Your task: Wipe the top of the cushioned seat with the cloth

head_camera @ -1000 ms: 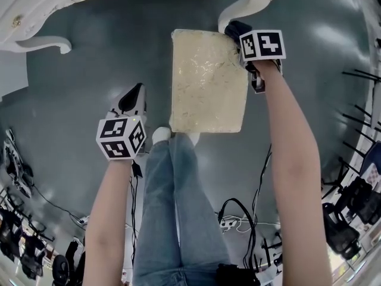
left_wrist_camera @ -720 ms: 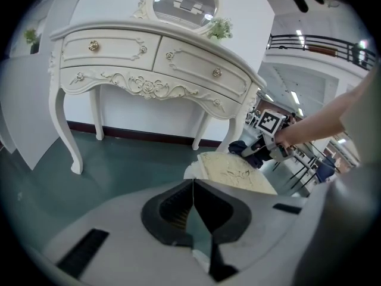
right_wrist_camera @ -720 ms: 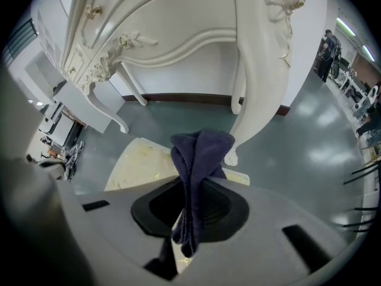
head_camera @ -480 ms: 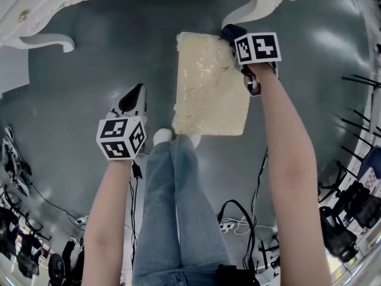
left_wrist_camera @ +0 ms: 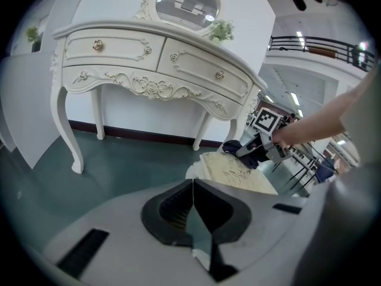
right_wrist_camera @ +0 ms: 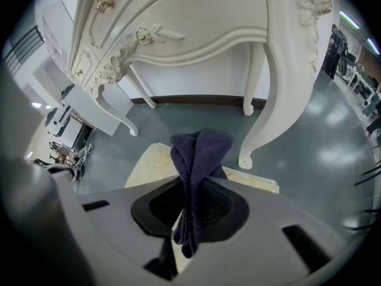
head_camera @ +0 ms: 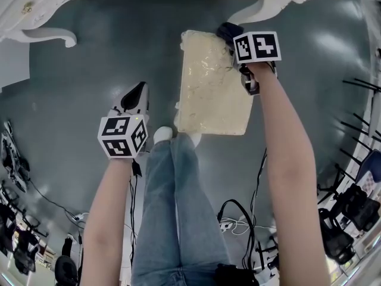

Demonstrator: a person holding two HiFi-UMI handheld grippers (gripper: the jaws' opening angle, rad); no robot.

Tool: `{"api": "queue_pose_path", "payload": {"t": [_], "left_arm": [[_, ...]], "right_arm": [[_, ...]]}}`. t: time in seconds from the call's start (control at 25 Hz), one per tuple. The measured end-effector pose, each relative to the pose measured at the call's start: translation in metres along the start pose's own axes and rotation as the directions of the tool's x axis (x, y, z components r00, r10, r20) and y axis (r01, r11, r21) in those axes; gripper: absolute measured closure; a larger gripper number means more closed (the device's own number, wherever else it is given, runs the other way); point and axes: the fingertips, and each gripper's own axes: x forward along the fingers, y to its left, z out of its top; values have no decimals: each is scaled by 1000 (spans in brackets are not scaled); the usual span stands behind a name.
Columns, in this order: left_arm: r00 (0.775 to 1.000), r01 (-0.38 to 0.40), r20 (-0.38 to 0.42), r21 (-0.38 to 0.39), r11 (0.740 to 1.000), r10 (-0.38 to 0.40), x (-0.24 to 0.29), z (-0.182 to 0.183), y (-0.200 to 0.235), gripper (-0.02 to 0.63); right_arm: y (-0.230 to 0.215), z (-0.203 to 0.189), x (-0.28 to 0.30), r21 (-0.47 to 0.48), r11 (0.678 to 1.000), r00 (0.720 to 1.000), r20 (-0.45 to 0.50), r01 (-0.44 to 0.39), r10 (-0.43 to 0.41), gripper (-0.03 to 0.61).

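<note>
Your right gripper (right_wrist_camera: 189, 210) has its jaws clamped on the dark blue cloth (right_wrist_camera: 199, 151), right at the far right corner of the cushioned seat (head_camera: 211, 94). The cloth looks light, soft and floppy, so a bunched grip like this one should hold. Your left gripper (left_wrist_camera: 193, 204) hangs off to the side, jaws pressed together on nothing. Mind the white dressing table leg (right_wrist_camera: 277, 100) just beyond that corner.

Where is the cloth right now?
In the head view, the cloth is pinched in the right gripper, at the far right corner of the seat, beside the table leg.
</note>
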Motion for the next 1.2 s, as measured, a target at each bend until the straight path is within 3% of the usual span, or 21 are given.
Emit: {"api": "queue_pose_path", "payload": {"t": [1.2], "left_arm": [[1000, -13, 17, -24, 1000, 14, -30, -11, 29, 609]], "right_arm": [[118, 22, 35, -143, 981, 990, -66, -131, 122, 540]]}}
